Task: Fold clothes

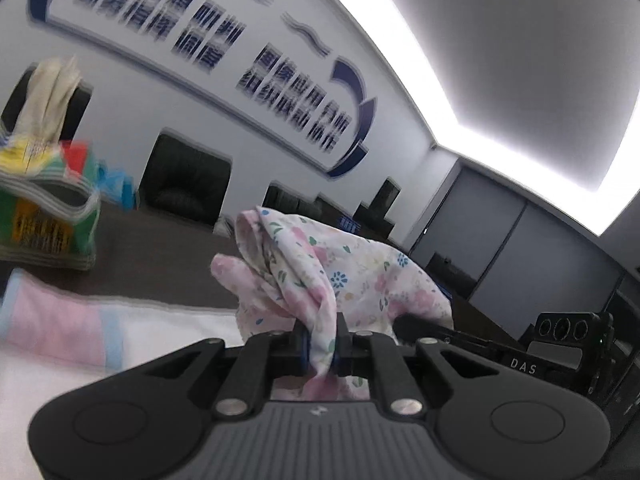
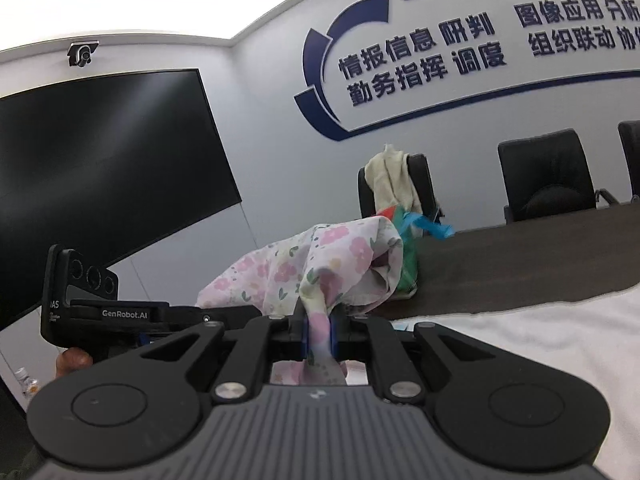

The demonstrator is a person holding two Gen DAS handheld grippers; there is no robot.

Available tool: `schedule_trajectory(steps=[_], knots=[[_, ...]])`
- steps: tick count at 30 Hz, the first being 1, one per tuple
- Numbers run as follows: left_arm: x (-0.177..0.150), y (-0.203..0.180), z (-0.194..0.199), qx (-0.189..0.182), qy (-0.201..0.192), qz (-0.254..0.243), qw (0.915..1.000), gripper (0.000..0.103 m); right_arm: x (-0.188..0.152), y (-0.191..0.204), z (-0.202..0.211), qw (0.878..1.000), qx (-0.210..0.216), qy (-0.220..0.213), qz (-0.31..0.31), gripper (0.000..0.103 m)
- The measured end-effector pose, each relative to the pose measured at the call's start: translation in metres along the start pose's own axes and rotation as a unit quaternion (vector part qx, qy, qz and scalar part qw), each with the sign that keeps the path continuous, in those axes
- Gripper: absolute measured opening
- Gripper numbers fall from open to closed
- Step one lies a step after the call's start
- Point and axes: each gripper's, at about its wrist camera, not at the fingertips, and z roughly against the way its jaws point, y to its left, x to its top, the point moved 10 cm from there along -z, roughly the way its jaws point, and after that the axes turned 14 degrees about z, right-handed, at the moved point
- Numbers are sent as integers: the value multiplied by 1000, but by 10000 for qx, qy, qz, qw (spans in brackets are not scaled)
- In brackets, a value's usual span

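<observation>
Floral cotton, pink and blue blossoms on white: the garment (image 1: 352, 280) held up between both tools, above the white cloth (image 2: 520, 344) spread over the dark table (image 2: 540, 248). Left gripper (image 1: 320, 344) pinched tight on a bunched fold of it; right gripper (image 2: 319, 340) likewise clamped narrow on another gathered edge. Fabric slack and humped between the two holds, no flat panel, no crease line to be seen. Looks lifted rather than laid, so somewhere mid-handling; could equally be a spread-out before folding or a fold being carried over, not settled by these views. Pink-and-blue striped piece (image 1: 60, 320) flat on the cloth to the left, folded or not, hard to say. Cream clothing (image 2: 394, 178) draped on a black chair (image 2: 420, 184) behind, well apart. Colourful bag (image 1: 52, 204) near the table's far side.
</observation>
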Motion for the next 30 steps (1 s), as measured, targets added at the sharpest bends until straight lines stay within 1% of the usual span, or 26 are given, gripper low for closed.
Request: schedule_trajectory(steps=[2, 3, 5, 6, 7, 8, 9, 10, 12, 14, 15, 16, 18, 20, 21, 22, 23, 24, 25, 26, 27, 28, 29, 30], knots=[[-3, 0, 14, 163, -181, -219, 9995, 9, 0, -1, -9, 10000, 13, -61, 76, 9], [-8, -2, 25, 243, -342, -444, 9981, 9, -1, 3, -11, 9998, 44, -101, 150, 9], [-37, -10, 59, 378, -680, -1082, 9911, 10, -14, 28, -6, 9974, 207, -357, 591, 9], [-57, -10, 74, 505, -712, -1278, 9880, 10, -25, 43, -2, 9950, 290, -486, 827, 9], [-85, -2, 85, 663, -564, -1230, 9886, 10, -43, 58, 3, 9933, 369, -501, 979, 9], [-115, 9, 94, 798, -352, -1059, 9905, 10, -68, 72, 4, 9934, 484, -310, 997, 9], [-146, 20, 103, 932, -140, -887, 9916, 10, -97, 84, 5, 9936, 631, -4, 936, 9], [-177, 33, 112, 1005, 91, -586, 9932, 10, -126, 97, 6, 9927, 777, 302, 874, 9], [-228, 60, 122, 935, 444, 256, 9943, 10, -184, 120, 9, 9874, 1045, 965, 691, 9], [-259, 77, 127, 857, 595, 792, 9914, 10, -238, 134, 18, 9773, 1195, 1725, 284, 9], [-267, 82, 128, 858, 620, 966, 9897, 10, -253, 136, 23, 9746, 1161, 1915, 51, 9], [-272, 86, 129, 893, 622, 1097, 9880, 10, -261, 136, 29, 9732, 1093, 2018, -142, 9], [-278, 88, 127, 879, 748, 1228, 9857, 10, -276, 138, 41, 9699, 959, 2189, -478, 9], [-279, 89, 128, 929, 809, 1281, 9841, 11, -278, 143, 51, 9695, 806, 2268, -460, 9], [-278, 92, 129, 972, 837, 1328, 9828, 14, -278, 144, 54, 9693, 740, 2309, -410, 10], [-276, 95, 132, 1001, 814, 1369, 9822, 21, -277, 144, 55, 9689, 694, 2349, -351, 13], [-271, 100, 136, 1017, 744, 1406, 9820, 24, -273, 143, 56, 9701, 643, 2321, -295, 15], [-268, 104, 142, 1042, 686, 1397, 9823, 26, -267, 142, 58, 9731, 584, 2214, -242, 23], [-265, 105, 149, 1068, 608, 1329, 9835, 27, -261, 140, 60, 9759, 526, 2107, -189, 36], [-262, 103, 155, 1086, 501, 1245, 9850, 31, -255, 139, 62, 9786, 467, 2000, -135, 42], [-260, 100, 163, 1085, 396, 1172, 9864, 40, -249, 137, 64, 9811, 409, 1892, -82, 47], [-258, 98, 171, 1064, 300, 1122, 9875, 50, -243, 136, 66, 9833, 350, 1784, -28, 49], [-256, 96, 176, 1049, 227, 1092, 9882, 53, -237, 135, 68, 9854, 291, 1675, 25, 50], [-255, 95, 180, 1044, 183, 1059, 9887, 53, -231, 132, 68, 9874, 246, 1558, 92, 55]])
